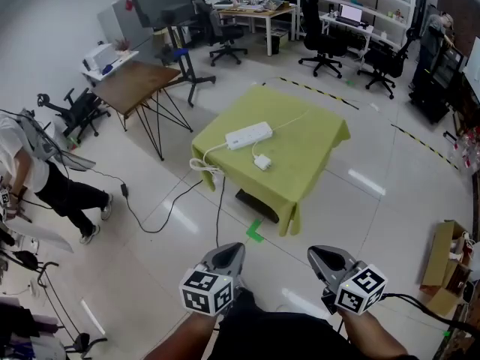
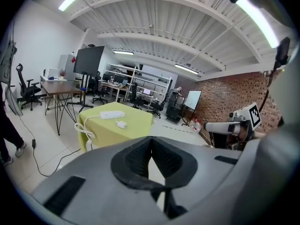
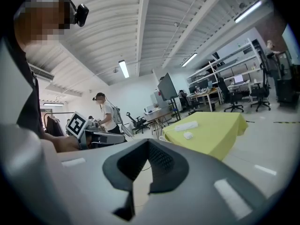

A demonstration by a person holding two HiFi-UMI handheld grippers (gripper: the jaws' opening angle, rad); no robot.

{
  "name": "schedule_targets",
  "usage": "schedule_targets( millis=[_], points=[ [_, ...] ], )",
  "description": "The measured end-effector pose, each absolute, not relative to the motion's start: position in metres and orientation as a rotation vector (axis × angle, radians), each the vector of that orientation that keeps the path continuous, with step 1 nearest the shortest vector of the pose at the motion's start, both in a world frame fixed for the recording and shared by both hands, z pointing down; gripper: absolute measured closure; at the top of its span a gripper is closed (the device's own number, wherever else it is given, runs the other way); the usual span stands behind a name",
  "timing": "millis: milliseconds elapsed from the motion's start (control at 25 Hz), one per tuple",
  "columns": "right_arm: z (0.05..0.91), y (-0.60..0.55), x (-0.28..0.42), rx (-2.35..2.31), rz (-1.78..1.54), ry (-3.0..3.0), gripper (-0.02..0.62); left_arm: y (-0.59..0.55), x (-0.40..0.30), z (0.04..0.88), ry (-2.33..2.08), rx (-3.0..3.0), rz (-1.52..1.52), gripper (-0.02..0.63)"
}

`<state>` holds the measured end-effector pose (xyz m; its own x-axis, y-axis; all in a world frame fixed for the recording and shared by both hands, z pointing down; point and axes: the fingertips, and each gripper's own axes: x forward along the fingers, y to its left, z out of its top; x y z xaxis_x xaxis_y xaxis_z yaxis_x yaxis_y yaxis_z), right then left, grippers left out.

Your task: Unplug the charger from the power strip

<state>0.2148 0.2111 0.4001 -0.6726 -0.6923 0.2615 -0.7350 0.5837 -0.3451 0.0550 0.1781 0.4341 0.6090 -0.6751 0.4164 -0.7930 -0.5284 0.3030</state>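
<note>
A white power strip (image 1: pixel 249 135) lies on a small table draped in a yellow-green cloth (image 1: pixel 307 156), some way ahead of me. A small white charger (image 1: pixel 262 162) rests on the cloth just in front of the strip. The strip's white cord (image 1: pixel 204 165) is coiled at the table's left edge. My left gripper (image 1: pixel 229 247) and right gripper (image 1: pixel 324 252) are side by side low in the head view, well short of the table. Both are shut and hold nothing. The left gripper view shows its gripper (image 2: pixel 151 142), the strip (image 2: pixel 112 115) and the charger (image 2: pixel 122 124). The right gripper view shows its gripper (image 3: pixel 148 144), the strip (image 3: pixel 186 125) and the charger (image 3: pixel 188 135).
A black cable (image 1: pixel 161 216) trails over the tiled floor from the table towards a person (image 1: pixel 45 178) standing at the left. A wooden table (image 1: pixel 139 85) and a screen on a stand (image 1: pixel 161 2) are behind on the left. Cardboard boxes (image 1: pixel 444 265) sit at the right. Green tape (image 1: pixel 255 231) marks the floor.
</note>
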Motion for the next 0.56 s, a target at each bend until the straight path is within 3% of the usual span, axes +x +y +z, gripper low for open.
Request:
schedule_targets(
  millis=[560],
  points=[
    [0.403,0.207,0.235,1.319,0.651,-2.689,0.595,0.162,0.074,0.421,-1.121,2.429,0.357,0.600]
  ],
)
